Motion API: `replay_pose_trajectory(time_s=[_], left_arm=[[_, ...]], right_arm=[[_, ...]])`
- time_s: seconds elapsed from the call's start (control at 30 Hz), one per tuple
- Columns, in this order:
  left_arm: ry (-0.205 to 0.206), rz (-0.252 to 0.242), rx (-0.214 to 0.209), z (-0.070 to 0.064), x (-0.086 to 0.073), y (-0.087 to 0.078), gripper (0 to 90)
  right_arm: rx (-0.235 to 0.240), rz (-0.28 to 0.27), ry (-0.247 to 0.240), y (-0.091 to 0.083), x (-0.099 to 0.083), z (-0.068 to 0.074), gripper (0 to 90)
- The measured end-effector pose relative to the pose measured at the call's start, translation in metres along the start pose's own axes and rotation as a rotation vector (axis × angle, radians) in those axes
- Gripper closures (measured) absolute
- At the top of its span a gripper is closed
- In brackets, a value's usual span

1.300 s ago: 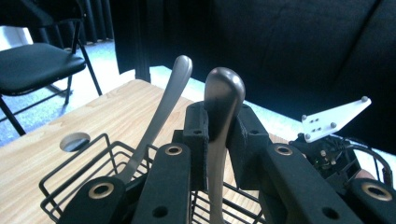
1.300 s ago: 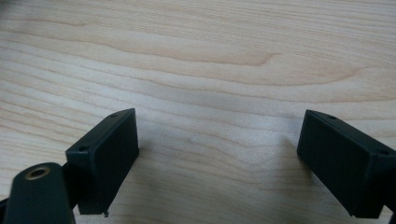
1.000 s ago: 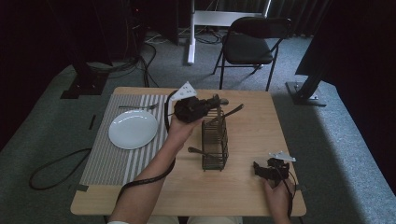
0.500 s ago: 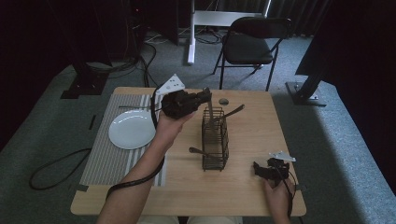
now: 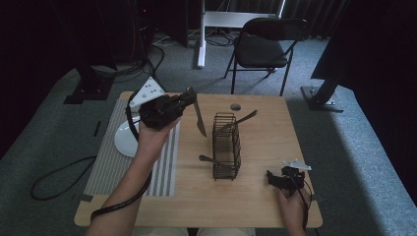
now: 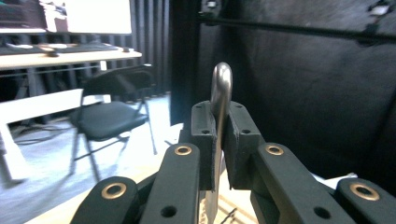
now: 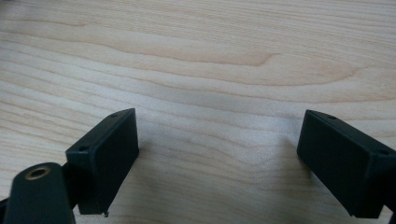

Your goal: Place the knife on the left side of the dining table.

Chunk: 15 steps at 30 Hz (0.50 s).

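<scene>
The knife (image 5: 198, 117) hangs in the air above the bench (image 5: 255, 196), blade pointing down and slightly toward the person, between the white plate (image 5: 123, 142) and the black wire rack (image 5: 226, 145), clear of both. Its handle end is pinched in the left claw (image 5: 189, 96), whose jaws are closed flat on the metal; in the left gripper view the rounded steel handle tip (image 6: 221, 81) stands up between the two black pads (image 6: 203, 135), with the rest of the knife running down out of sight behind them. The left hand (image 5: 152, 135) holds that claw raised over the inner edge of the striped placemat (image 5: 105, 167), and its cable loops down along the forearm. The wire rack stands upright near the middle of the bench; one utensil (image 5: 243, 119) leans out of its top toward the far right, and another (image 5: 209, 159) sticks out through its near left side, low down. A small dark round object (image 5: 235, 106) lies on the bench just beyond the rack. The plate sits on the placemat, partly hidden by the left hand and claw. Well apart from all this, at the near right corner of the bench, the right claw (image 5: 275, 178) rests low on the wood in the right hand (image 5: 293, 209); the right gripper view shows its jaws spread wide over bare wood grain with nothing between them. A black folding chair (image 5: 263, 46) stands on the grey carpet beyond the bench.
</scene>
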<state>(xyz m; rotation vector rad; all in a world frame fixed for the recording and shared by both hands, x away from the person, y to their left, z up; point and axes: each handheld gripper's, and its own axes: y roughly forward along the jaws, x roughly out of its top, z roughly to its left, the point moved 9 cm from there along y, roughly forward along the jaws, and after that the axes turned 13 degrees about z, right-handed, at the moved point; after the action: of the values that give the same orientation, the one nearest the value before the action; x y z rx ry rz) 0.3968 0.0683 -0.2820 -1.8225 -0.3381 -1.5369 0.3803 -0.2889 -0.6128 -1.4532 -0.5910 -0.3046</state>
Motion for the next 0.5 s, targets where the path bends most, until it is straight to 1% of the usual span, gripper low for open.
replay_pose_trajectory(time_s=[0.17,0.23,0.33,0.37,0.43,0.5], left_arm=[[-0.025,-0.011,0.062,0.013,-0.013,-0.022,84.3],[-0.032,-0.012,0.104,0.020,-0.021,-0.031,84.3],[-0.058,-0.013,0.119,0.028,-0.031,-0.041,84.3],[-0.068,-0.013,0.136,0.032,-0.037,-0.045,84.3],[-0.081,-0.014,0.141,0.036,-0.044,-0.050,84.3],[-0.088,-0.001,0.161,0.041,-0.054,-0.052,84.3]], right_arm=[[-0.001,0.000,0.000,0.000,0.000,0.000,11.7],[-0.001,0.000,0.000,0.000,0.000,0.000,11.7],[0.000,0.000,0.001,0.000,0.000,0.000,11.7],[-0.001,0.000,0.001,0.000,0.000,0.000,11.7],[-0.001,0.000,0.002,0.000,0.000,0.000,11.7],[-0.001,0.000,0.002,0.000,0.000,0.000,11.7]])
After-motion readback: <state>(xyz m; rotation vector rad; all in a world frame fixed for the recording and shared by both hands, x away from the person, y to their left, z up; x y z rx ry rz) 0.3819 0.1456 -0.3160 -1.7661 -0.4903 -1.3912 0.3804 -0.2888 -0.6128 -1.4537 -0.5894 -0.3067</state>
